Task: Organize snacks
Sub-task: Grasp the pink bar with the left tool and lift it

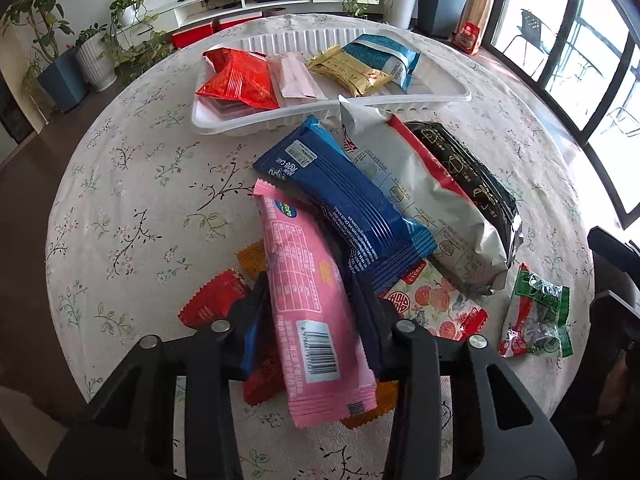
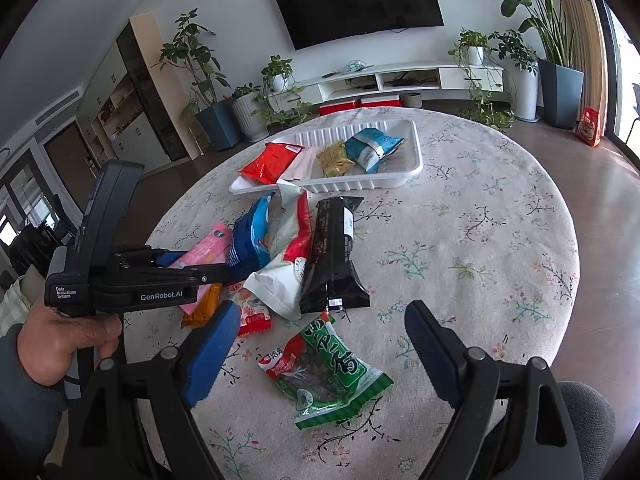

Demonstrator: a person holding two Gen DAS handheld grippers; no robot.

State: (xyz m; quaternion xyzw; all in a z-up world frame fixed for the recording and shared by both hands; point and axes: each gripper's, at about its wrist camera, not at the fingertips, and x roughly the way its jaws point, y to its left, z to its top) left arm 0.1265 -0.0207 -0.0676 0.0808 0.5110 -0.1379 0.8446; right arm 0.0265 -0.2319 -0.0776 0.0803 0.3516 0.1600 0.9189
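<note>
A living room with a wall television, potted plants and a low white shelf lay behind a round counter [image 2: 500, 240] covered in a flowered cloth. A white tray [image 1: 400, 102] sat at the far side of the counter and served as the landmark; it already held a red packet, a pale pink one, a gold one and a blue-and-white one.

Nearer than the tray, from left to right, loose snacks lay heaped: a small red sachet [image 1: 208, 300], a long pink packet [image 1: 308, 312], a dark blue packet [image 1: 340, 196] overlapping it, a white-and-red bag [image 1: 424, 196], a black bag [image 1: 472, 172], and, apart to the right, a green seaweed packet [image 2: 332, 376].

The left tongs [image 1: 310, 300] were clenched on the pink packet, one pad on each long edge, so the packet was grasped near its lower half. No earlier view is available to judge motion. The right tongs [image 2: 316, 344] hung released and wide above the green seaweed packet, touching nothing.

The risk was likely this: the blue packet rested across the pink one's far end, so lifting could drag it along or spill the heap. The slick wrapper, pinched only at its edges, might also buckle and slip free.
</note>
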